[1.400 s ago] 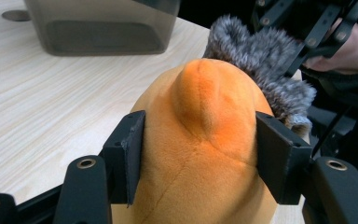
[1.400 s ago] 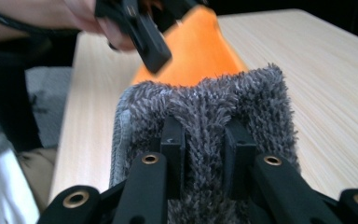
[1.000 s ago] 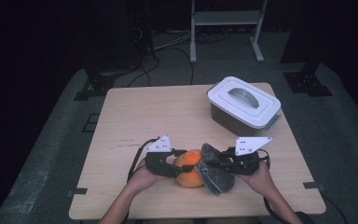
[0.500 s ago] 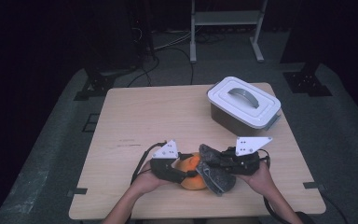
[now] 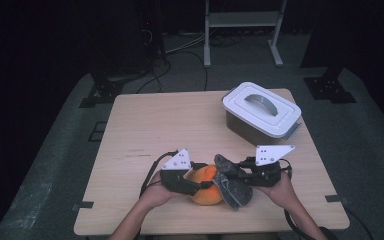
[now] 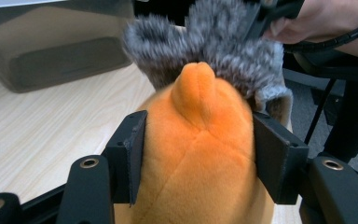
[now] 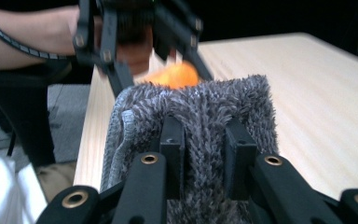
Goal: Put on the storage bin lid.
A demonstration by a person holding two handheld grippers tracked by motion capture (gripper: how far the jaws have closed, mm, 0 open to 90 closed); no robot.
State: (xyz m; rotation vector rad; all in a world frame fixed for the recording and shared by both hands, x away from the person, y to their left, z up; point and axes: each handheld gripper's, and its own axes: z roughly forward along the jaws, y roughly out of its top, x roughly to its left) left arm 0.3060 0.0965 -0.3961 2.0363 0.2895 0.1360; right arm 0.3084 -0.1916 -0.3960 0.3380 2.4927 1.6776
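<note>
An orange plush toy (image 5: 206, 185) lies near the table's front edge, and my left gripper (image 5: 200, 183) is shut on it; its pads (image 6: 135, 156) squeeze the toy's (image 6: 200, 149) sides. A grey fuzzy sock-like cover (image 5: 232, 184) sits against the toy's right side. My right gripper (image 5: 235, 181) is shut on that cover, pinching a fold of its fabric (image 7: 200, 135) between the fingers (image 7: 172, 144). The orange toy (image 7: 175, 74) peeks out beyond the cover, with the left gripper behind it.
A grey lidded box with a handle (image 5: 261, 111) stands at the back right of the wooden table (image 5: 170, 125). The same box (image 6: 51, 51) is close by in the left gripper view. Dark floor, cables and a white stand (image 5: 242, 22) lie beyond the table.
The left gripper has shifted slightly to the right with the toy, toward the grey cover. The right gripper has stayed where it was.
</note>
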